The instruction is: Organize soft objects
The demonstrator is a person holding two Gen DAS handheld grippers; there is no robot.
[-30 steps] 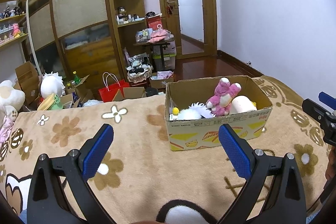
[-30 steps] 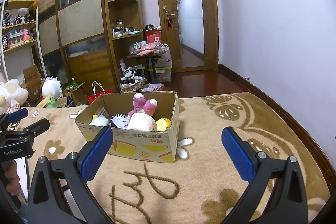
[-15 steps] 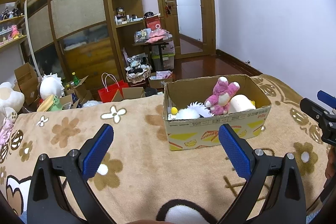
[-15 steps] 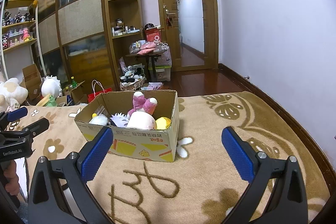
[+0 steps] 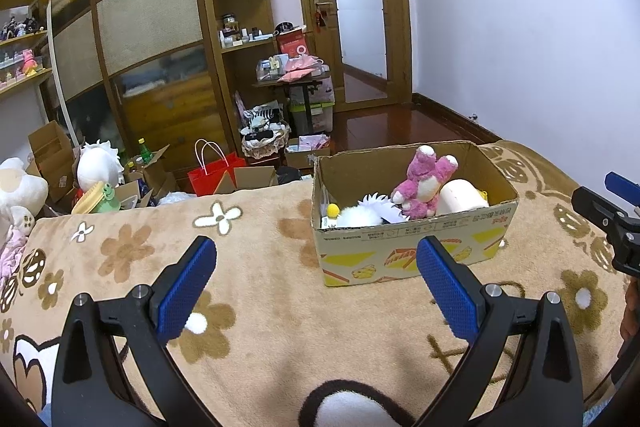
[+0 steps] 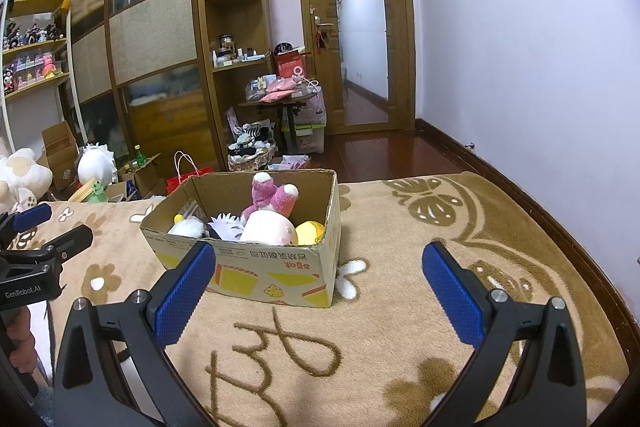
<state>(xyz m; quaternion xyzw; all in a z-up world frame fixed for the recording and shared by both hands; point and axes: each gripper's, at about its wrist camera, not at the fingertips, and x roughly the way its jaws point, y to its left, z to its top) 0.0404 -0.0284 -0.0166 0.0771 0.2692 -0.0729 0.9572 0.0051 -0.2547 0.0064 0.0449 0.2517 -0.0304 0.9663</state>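
A cardboard box (image 5: pixel 416 251) (image 6: pixel 256 267) sits on the brown flowered blanket (image 5: pixel 256 307). Inside it lie a pink plush (image 5: pixel 424 183) (image 6: pixel 272 193), a white fluffy toy (image 5: pixel 358 215) (image 6: pixel 188 227), a cream round plush (image 5: pixel 460 195) (image 6: pixel 268 227) and a yellow toy (image 6: pixel 310 229). My left gripper (image 5: pixel 316 279) is open and empty, short of the box's front left. Open and empty too, my right gripper (image 6: pixel 318 287) hovers near the box's front right corner. Each gripper shows at the edge of the other's view.
Past the blanket's far edge are a red bag (image 5: pixel 210 173), open cartons (image 5: pixel 52 155), white plush toys (image 5: pixel 98 165) (image 6: pixel 22 173), a cluttered small table (image 5: pixel 296 75) and tall wooden shelves (image 5: pixel 236 27). A white wall (image 6: pixel 540 67) runs along the right.
Both views have shifted only slightly; the box sits a little lower and closer in each. Both grippers stay open and empty.
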